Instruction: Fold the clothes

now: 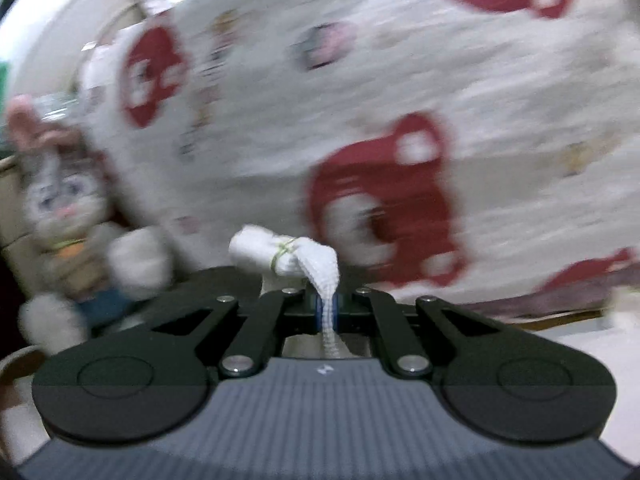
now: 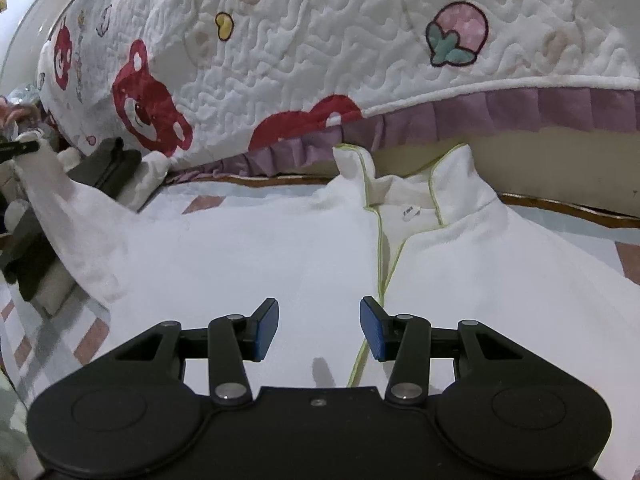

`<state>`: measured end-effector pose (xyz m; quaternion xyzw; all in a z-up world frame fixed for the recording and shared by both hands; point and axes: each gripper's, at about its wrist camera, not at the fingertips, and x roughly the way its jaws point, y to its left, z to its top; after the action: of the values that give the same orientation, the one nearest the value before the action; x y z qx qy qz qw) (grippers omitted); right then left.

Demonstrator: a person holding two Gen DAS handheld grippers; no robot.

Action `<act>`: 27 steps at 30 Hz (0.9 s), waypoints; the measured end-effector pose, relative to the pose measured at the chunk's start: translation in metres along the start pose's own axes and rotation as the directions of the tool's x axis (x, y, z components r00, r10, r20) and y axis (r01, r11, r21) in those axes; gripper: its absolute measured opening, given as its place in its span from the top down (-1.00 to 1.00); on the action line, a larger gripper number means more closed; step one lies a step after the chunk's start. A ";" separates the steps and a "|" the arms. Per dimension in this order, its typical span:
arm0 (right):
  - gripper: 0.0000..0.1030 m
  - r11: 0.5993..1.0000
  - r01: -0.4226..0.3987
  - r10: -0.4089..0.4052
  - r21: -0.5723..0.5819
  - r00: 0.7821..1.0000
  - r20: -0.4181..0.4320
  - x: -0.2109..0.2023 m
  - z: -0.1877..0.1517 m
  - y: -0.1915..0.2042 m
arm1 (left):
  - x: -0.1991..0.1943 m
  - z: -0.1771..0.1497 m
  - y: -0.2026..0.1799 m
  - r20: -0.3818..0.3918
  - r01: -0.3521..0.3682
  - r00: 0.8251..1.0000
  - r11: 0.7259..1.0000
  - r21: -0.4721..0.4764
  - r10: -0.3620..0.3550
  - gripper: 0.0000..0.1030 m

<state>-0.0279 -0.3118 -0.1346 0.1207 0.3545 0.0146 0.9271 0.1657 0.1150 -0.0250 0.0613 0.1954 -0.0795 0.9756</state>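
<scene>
Pinching the white ribbed sleeve cuff (image 1: pixel 304 262), left gripper (image 1: pixel 328 312) was clenched; right gripper (image 2: pixel 319 330) hovered released over white green-piped fleece jacket (image 2: pixel 260 248), collar (image 2: pixel 404 184) at 12 o'clock.

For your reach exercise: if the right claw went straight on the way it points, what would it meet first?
Probably the white jacket, lying flat just ahead of the open right claw; its collar and the quilt lie beyond. Depth is unclear.

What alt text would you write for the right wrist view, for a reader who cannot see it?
Open tongs hover over a white jacket with green piping, spread flat on a checked mat. Behind it hangs a white quilt printed with red bears. At far left, the jacket's sleeve is lifted.
</scene>
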 end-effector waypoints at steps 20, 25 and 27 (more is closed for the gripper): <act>0.01 0.702 -0.270 0.341 0.659 0.940 0.021 0.003 -0.024 -0.080 | -0.031 -0.095 -0.201 -0.417 0.573 0.728 0.817 -0.066 -0.544 0.37; 0.00 0.750 -0.292 0.371 0.594 0.929 -0.013 0.012 -0.020 -0.059 | -0.030 -0.123 -0.194 -0.486 0.545 0.724 0.838 -0.033 -0.490 0.07; -0.01 0.799 -0.288 0.358 0.529 0.933 -0.032 0.016 -0.017 -0.047 | -0.027 -0.116 -0.174 -0.456 0.504 0.766 0.864 -0.011 -0.452 0.06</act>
<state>-0.0297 -0.3517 -0.1688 0.4217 0.3792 0.0850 0.8192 0.0668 -0.0347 -0.1362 0.0805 0.4169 -0.3201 0.8469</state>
